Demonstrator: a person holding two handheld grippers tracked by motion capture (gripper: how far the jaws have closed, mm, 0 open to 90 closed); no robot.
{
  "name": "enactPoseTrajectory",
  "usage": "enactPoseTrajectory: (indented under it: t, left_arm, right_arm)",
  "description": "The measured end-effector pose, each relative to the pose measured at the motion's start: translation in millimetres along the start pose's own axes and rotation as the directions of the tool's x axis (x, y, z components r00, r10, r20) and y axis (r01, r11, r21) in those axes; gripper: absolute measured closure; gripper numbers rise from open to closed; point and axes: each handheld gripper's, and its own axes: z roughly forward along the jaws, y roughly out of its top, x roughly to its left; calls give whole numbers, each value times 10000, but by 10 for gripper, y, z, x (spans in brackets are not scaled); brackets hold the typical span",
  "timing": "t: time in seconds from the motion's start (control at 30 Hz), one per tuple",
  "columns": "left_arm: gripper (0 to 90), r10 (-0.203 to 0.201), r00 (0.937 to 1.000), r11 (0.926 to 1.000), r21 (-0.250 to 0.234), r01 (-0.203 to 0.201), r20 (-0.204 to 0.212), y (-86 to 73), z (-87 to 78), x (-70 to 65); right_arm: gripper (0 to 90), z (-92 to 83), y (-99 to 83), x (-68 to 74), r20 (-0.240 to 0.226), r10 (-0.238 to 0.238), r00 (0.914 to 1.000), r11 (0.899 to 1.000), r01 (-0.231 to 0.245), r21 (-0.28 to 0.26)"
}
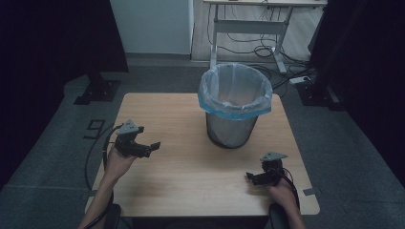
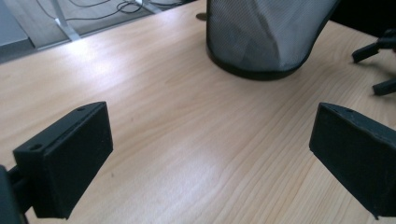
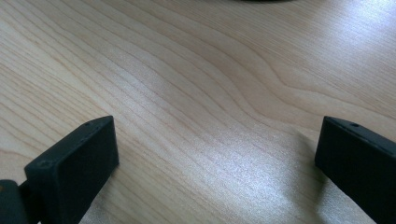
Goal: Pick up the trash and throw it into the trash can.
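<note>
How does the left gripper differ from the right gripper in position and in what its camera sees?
The left gripper is near the table's left edge, farther from the person; the right gripper is near the front right, closer to the person. The left gripper view takes in the bin and the other gripper farther off; the right gripper view takes in bare wood and a sliver of the bin's base. Both are open, empty and point inward.

— Where do your cameras sit?
— One hangs high behind me, looking forward and down on the pale wooden table (image 1: 181,176) and the black mesh bin with its blue liner (image 1: 234,102).
— And the others?
— My left gripper's camera, low and close, faces that bin's base (image 2: 261,42). My right one skims the wood (image 3: 201,93) nearer still. All three share the tabletop.
</note>
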Motion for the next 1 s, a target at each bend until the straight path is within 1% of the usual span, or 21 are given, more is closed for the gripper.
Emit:
enactPoseTrajectory:
  t: [0.13, 0.17, 0.2, 0.23, 0.4, 0.5, 0.6, 0.63, 0.67, 0.73, 0.77, 0.8, 0.83, 0.87, 0.97, 1.0]
  left_arm:
    - [0, -106, 9999, 9998, 149, 107, -90, -198, 73, -12]
    - [0, -106, 9999, 9998, 149, 107, -90, -198, 73, -12]
    - [0, -133, 9998, 9997, 218, 136, -128, -290, 119, -22]
    - [0, -115, 9998, 9997, 231, 118, -141, -333, 143, -28]
    - [0, -128, 9998, 9990, 420, 134, -143, -511, 253, -64]
    - [0, -138, 9998, 9971, 749, 148, -148, -613, 329, -88]
    - [0, -335, 9994, 9932, 1120, 330, 26, -687, 390, -88]
    - [0, -335, 9994, 9932, 1120, 330, 26, -687, 390, -88]
    - [0, -389, 9992, 9879, 1501, 384, 6, -747, 439, -81]
    - [0, -354, 9994, 9810, 1906, 357, -50, -791, 477, -77]
    - [0, -354, 9994, 9810, 1906, 357, -50, -791, 477, -77]
    - [0, -364, 9993, 9745, 2213, 372, -80, -827, 509, -73]
    - [0, -364, 9993, 9745, 2213, 372, -80, -827, 509, -73]
    - [0, -406, 9991, 9651, 2586, 417, -95, -839, 536, -71]
    - [0, -307, 9994, 9607, 2753, 347, -189, -836, 552, -82]
    - [0, -307, 9994, 9607, 2753, 347, -189, -836, 552, -82]
  right_arm:
    - [0, 1, 0, 0, -1, -2, 10000, 10000, 2, -6]
    - [0, 0, 0, 0, 0, -2, 10000, 10000, 2, -5]
    - [0, 0, 0, 0, 0, -2, 10000, 10000, 2, -6]
    - [0, 1, 0, 0, 0, -3, 10000, 10000, 3, -7]
    - [0, 0, 0, 0, 1, -3, 10000, 10000, 3, -6]
    - [0, 0, 0, 0, 1, -2, 10000, 10000, 2, -7]
    - [0, 0, 0, 0, -2, 2, 10000, 10000, -2, -5]
    - [0, 0, 0, 0, -2, 2, 10000, 10000, -2, -5]
    - [0, 0, 0, 0, -1, -1, 10000, 10000, 1, -7]
    - [0, 0, 0, 0, 0, -2, 10000, 10000, 2, -5]
    - [0, 0, 0, 0, -1, -1, 10000, 10000, 1, -6]
    - [0, 1, 0, 0, 1, -1, 10000, 10000, 1, -7]
    - [0, 1, 0, 0, 1, -1, 10000, 10000, 1, -7]
    - [0, 1, 0, 0, -1, -2, 10000, 10000, 2, -9]
    - [0, 0, -1, -1, -1, -3, 10000, 10000, 3, -7]
    - [0, 0, -1, -1, -1, -3, 10000, 10000, 3, -7]
